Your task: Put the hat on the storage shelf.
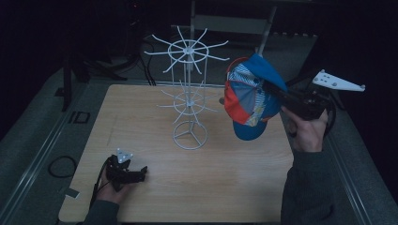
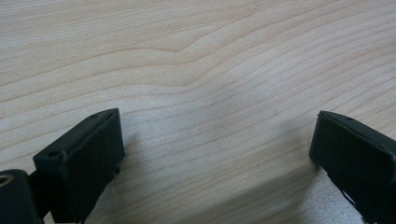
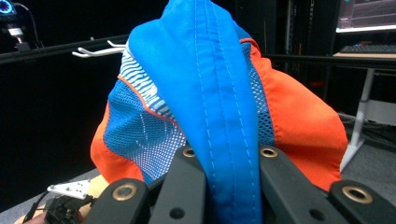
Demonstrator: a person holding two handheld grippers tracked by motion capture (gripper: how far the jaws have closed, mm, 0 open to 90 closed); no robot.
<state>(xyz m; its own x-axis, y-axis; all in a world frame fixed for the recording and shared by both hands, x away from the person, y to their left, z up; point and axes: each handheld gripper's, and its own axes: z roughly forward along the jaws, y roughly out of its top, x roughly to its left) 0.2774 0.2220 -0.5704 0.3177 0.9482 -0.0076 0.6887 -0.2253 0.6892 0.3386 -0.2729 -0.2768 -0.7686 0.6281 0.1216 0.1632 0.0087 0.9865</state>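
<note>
We see the right gripper clamped on the blue-orange cap, held aloft right of centre, just beside the white wire rack. Left gripper, jaws apart, rests lower left on bare table, well clear of its edges.

Table: I see pale wood, smooth and matt, with wavy grain.
Cap: I read it as cloth, with stitched blue fabric, open mesh panels and matt orange.
Rack: thin white wire, to my eye.
Left gripper pads: matt black, faintly grainy.
Right gripper: black, brass-coloured eyelets.
</note>
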